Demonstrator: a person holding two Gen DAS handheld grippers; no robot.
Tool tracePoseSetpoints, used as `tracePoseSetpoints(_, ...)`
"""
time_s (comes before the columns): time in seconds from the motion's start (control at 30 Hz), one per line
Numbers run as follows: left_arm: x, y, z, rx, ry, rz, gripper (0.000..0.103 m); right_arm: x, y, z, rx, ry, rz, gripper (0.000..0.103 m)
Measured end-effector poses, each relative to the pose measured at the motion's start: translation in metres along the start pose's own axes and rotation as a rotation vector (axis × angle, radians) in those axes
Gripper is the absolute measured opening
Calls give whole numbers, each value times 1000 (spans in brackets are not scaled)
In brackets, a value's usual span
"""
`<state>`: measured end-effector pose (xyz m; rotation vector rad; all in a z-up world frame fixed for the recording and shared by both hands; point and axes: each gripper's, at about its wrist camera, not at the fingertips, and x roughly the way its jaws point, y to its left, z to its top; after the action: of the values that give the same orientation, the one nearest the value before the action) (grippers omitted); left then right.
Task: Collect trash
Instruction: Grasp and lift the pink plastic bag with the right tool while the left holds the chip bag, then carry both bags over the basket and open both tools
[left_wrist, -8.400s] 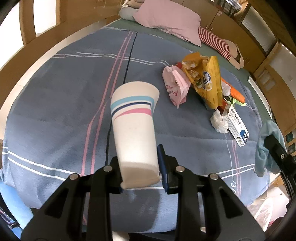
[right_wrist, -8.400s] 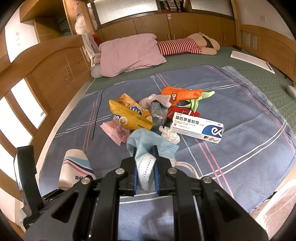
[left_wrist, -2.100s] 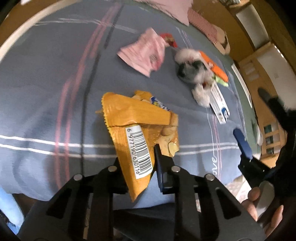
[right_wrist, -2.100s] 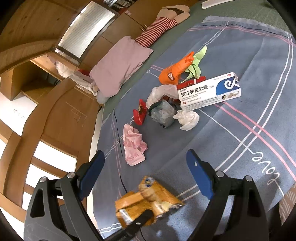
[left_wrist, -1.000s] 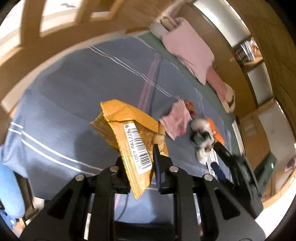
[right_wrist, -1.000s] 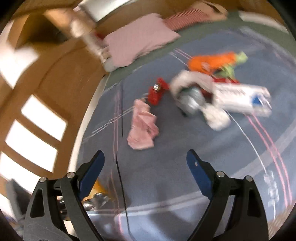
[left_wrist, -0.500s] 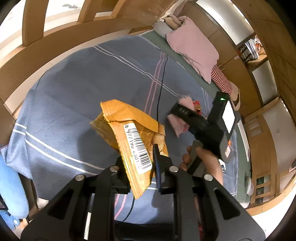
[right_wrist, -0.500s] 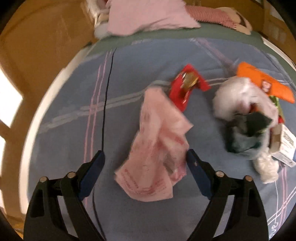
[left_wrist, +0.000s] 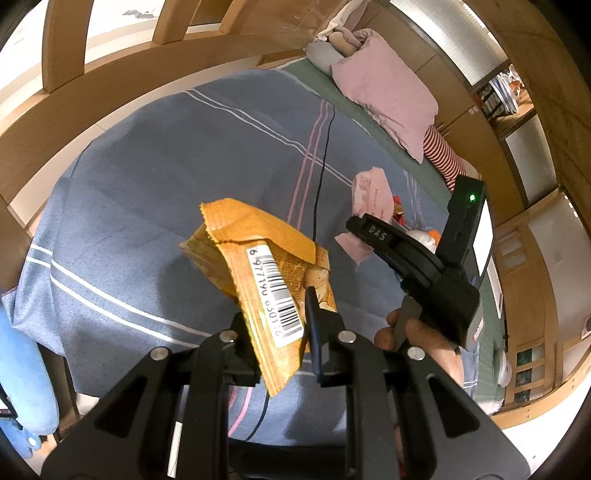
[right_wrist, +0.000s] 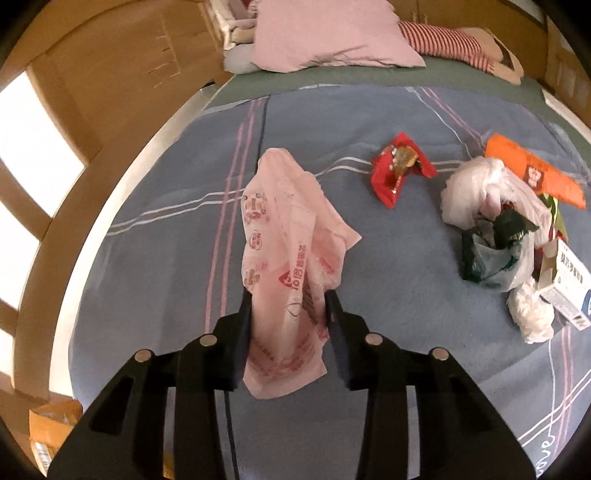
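My left gripper (left_wrist: 276, 325) is shut on an orange snack bag (left_wrist: 258, 266) with a barcode and holds it above the blue bedspread (left_wrist: 147, 177). My right gripper (right_wrist: 290, 314) has its jaws closed in around a crumpled pink plastic bag (right_wrist: 288, 236) lying on the bedspread (right_wrist: 388, 258); the fingers touch its sides. In the left wrist view the right gripper's body (left_wrist: 424, 266) hangs over the pink bag (left_wrist: 369, 192). A red wrapper (right_wrist: 399, 166), white and green bags (right_wrist: 491, 221), an orange pack (right_wrist: 535, 173), a white tissue (right_wrist: 532, 314) and a medicine box (right_wrist: 569, 280) lie to the right.
A pink pillow (right_wrist: 328, 33) and a striped plush figure (right_wrist: 450, 44) lie at the bed's far end. Wooden panelling (left_wrist: 110, 81) borders the bed on the left. A black cable (left_wrist: 321, 177) runs across the bedspread.
My right gripper has come down over the pink bag and its jaws have narrowed from wide open to touching the bag's sides. My left gripper holds still with the orange snack bag.
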<state>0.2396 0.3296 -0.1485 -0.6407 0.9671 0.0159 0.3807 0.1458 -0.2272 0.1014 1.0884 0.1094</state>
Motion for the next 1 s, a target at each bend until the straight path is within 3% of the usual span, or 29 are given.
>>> tracePoseSetpoints(0.67,4,-3,-2,4,7,1,20,-2,3,0,-15,-11,11,39)
tracePoseSetpoints(0.87,2,-4,0,11,-21,-24,20,-18,0,-3,3,-13,93,39)
tracePoseSetpoints(1.0,-2,-12,-1,49,-36,-93,20,-56,-2,-18,-19,-83,145,39)
